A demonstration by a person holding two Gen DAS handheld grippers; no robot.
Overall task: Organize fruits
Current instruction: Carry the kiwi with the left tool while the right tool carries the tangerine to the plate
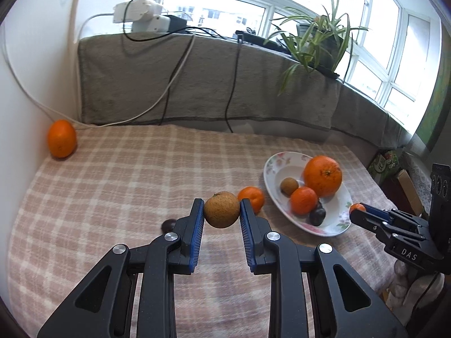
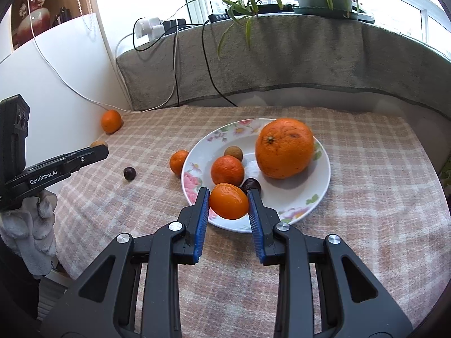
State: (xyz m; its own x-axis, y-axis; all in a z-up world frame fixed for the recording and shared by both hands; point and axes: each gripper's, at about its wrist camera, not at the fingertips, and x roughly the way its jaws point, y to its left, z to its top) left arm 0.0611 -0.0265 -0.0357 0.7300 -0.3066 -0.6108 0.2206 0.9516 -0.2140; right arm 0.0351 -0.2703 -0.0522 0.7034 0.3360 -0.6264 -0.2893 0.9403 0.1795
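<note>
My left gripper clamps a brown round fruit above the checked cloth, short of the floral plate, presumably its destination. My right gripper pinches a small orange fruit over the plate's near rim, probably for release beside the big orange; one mandarin, a dark fruit and a far orange lie outside.

light: daylight pouring through the windows, blown out white
shadows: soft ones under the plate fruit
blur: checked cloth a bit smeared near the bottom
edges: heavy fisheye bend, dark vignette corners
</note>
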